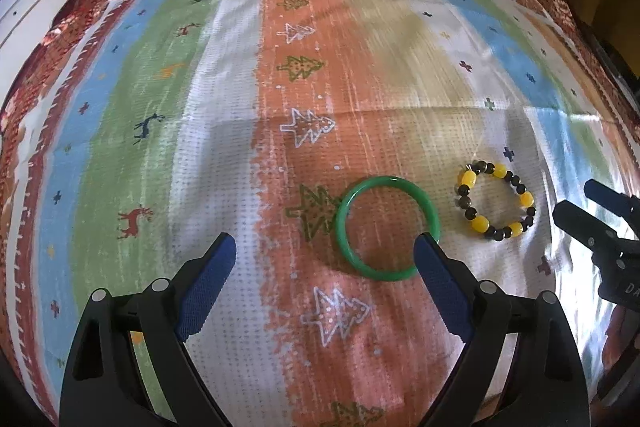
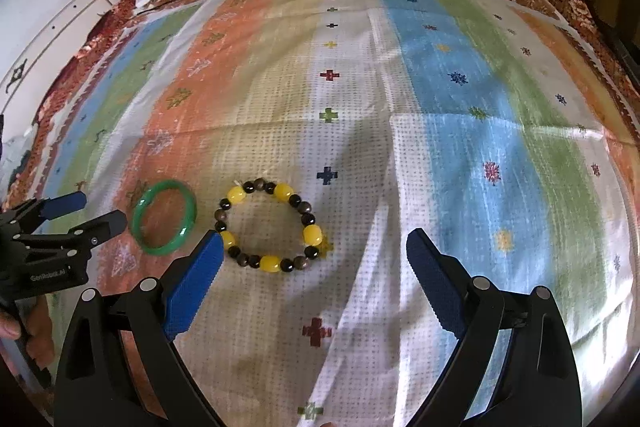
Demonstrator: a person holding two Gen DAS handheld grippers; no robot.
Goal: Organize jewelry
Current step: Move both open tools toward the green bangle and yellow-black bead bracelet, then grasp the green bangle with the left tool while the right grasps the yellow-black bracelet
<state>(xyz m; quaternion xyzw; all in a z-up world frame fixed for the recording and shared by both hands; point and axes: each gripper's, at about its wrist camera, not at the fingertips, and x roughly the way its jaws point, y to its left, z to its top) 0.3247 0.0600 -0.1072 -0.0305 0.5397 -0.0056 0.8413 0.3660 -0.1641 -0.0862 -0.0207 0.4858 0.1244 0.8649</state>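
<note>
From the left wrist camera, the left gripper (image 1: 325, 242) hangs with its blue-padded fingers spread wide above a striped, tree-and-deer patterned cloth (image 1: 224, 115). A glossy green ring-shaped bangle (image 1: 345, 202) lies flat on the orange stripe, its lower right edge hidden behind the right finger. Just beside it lies a round bracelet of yellow and dark beads (image 1: 496, 199).

From the right wrist camera, the right gripper (image 2: 314, 241) is also spread wide; the beaded bracelet (image 2: 311, 234) lies near its left finger, the bangle (image 2: 138, 223) farther left.
</note>
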